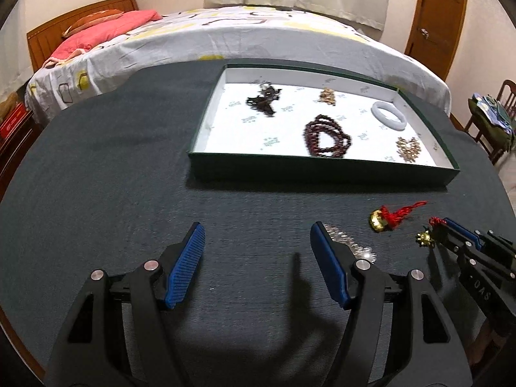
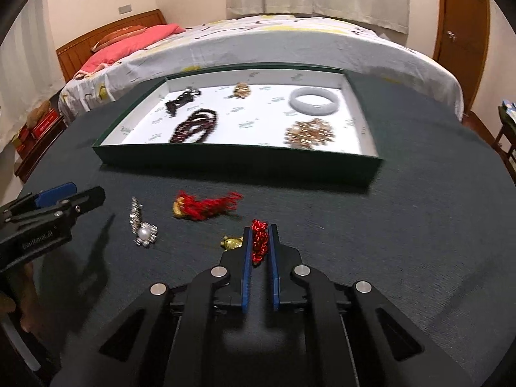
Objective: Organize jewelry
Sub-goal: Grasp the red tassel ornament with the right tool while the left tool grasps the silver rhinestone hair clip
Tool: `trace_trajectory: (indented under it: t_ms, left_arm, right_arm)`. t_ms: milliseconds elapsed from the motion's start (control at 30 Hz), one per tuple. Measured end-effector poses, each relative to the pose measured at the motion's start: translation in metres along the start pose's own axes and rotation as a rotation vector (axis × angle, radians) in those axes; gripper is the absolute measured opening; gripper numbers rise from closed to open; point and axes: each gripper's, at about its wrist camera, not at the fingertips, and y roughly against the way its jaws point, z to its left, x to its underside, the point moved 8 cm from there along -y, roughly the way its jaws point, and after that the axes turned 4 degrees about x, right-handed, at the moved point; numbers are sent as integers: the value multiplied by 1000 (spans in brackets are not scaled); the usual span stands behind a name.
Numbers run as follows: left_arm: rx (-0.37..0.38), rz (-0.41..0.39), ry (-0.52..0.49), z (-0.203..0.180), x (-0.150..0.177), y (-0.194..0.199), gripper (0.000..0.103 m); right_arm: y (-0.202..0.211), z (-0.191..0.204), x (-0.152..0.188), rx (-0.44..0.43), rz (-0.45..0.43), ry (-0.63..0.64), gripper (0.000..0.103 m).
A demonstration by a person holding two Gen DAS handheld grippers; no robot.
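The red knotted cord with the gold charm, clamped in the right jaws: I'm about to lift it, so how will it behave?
The red knotted cord looks soft, so it will likely droop. The gold charm lies outside the right gripper, so it will probably dangle and swing. It seems light.

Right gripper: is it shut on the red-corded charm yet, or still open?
Shut. In the right wrist view the right gripper has its blue pads pressed on the charm's red cord, with its gold bell sticking out beside them.
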Motion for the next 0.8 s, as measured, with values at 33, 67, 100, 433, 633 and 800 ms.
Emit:
trace_trajectory:
  t_ms: [33,67,100,433,633,800]
  left_arm:
    - [7,3,-3,-4,-1,-1,66]
    - [13,6,-5,-8,-1,-2,66]
    - [18,8,-7,-11,-2,-3,66]
    - [44,48,-68,-37,3,-20,59]
    - [73,58,-116,-45,4,-16,35]
    - [107,75,-93,-43,9,-16,35]
  right_arm:
    - [2,-5,2,5,-1,-6,10]
    - [4,-9,4,7,-1,-12,10]
    - [5,-11,5,6,0,-16,10]
    - [9,-18,5,-2,-12,-27,10]
    - [9,-18,5,-8,-15,-31,10]
    - [8,-18,5,-10,-13,-31,10]
